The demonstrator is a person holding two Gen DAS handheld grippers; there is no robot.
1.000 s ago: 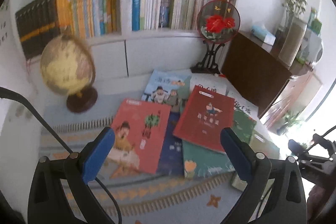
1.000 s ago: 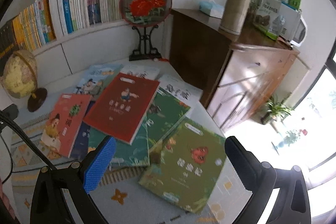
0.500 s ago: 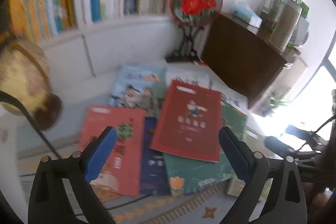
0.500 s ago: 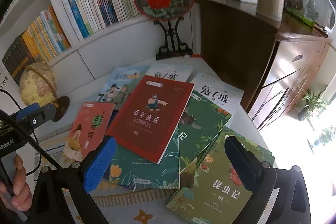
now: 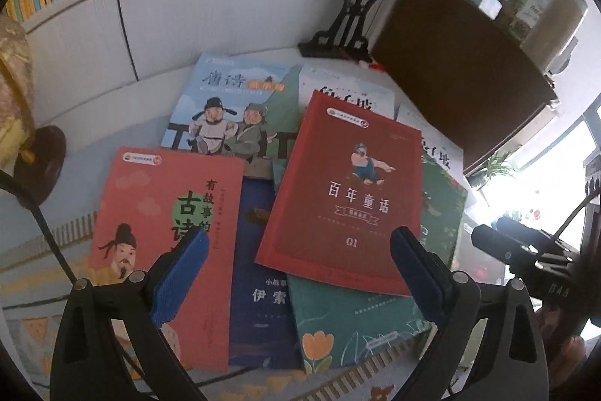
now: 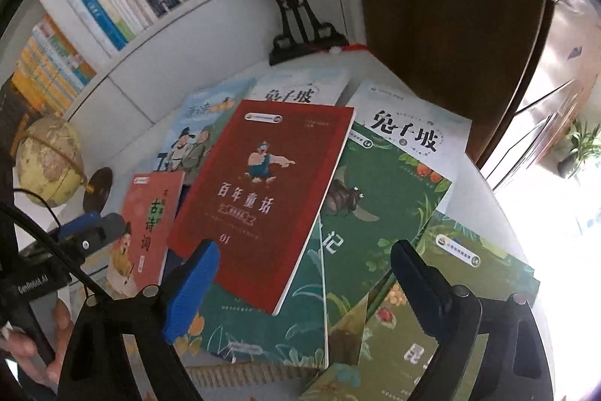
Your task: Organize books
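While the left gripper hangs released over the salmon book, the dark red book tops the overlapping pile, long axis running away toward the white bookshelf. Its near corner overhangs the green book; right gripper jaws closing, nothing between. Patterned tabletop, brown cabinet at right.

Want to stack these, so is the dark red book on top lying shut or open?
Shut: the dark red book lies flat, front cover up, atop the green books.
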